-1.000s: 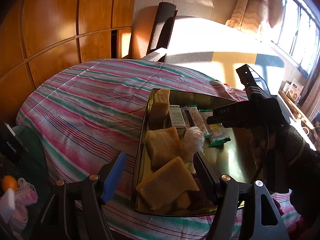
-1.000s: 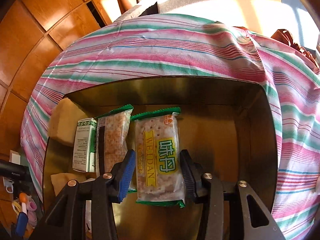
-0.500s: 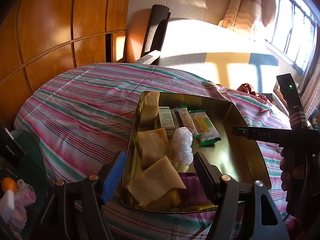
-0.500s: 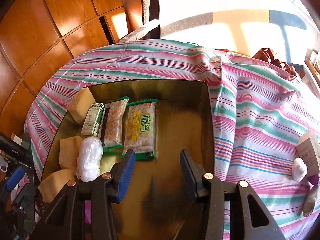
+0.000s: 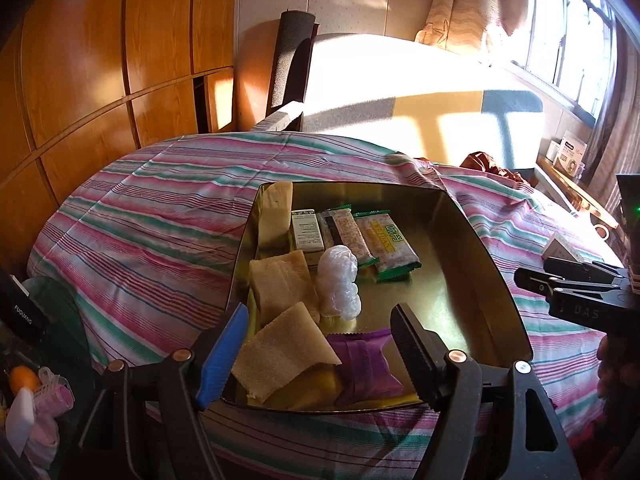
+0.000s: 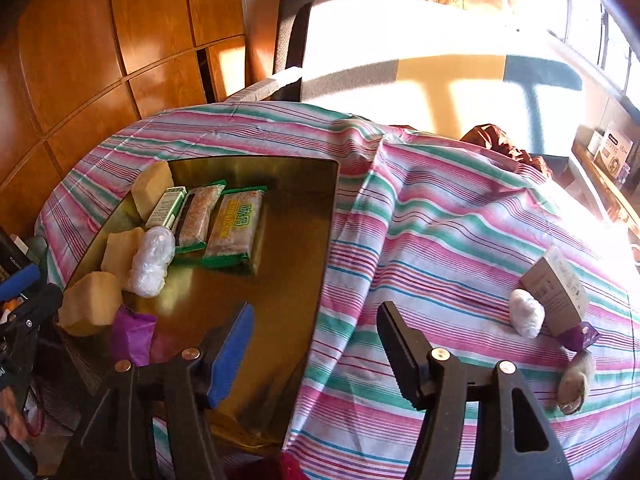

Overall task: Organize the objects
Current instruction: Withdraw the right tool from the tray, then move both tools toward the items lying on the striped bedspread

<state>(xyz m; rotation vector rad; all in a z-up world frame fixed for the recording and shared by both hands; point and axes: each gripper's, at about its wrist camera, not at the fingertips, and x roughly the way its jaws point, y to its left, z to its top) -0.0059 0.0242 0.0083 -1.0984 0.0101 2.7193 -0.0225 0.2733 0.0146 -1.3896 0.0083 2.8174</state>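
Note:
A gold metal tray (image 5: 472,240) (image 6: 256,320) sits on a striped cloth. It holds two green-edged cracker packs (image 5: 386,246) (image 6: 236,228), a small white box (image 5: 306,230), a white wrapped bundle (image 5: 338,280) (image 6: 152,260), several yellow sponge pieces (image 5: 280,280) and a purple packet (image 5: 364,360). My left gripper (image 5: 316,352) is open and empty over the tray's near edge. My right gripper (image 6: 316,348) is open and empty above the tray's right rim. On the cloth to the right lie a tan box (image 6: 556,292), a white bundle (image 6: 526,312) and a purple packet (image 6: 580,336).
The striped cloth (image 6: 440,220) covers a rounded table. Wood panelling (image 5: 100,60) stands behind on the left. A sunlit bed or sofa (image 5: 400,88) lies beyond. Clutter with an orange ball (image 5: 24,378) sits at the lower left. A beige object (image 6: 576,380) lies on the cloth's right.
My right gripper let go of the yellow-labelled cracker pack in the tray, pulled back and swung right over the tray's rim. My left gripper drew back slightly.

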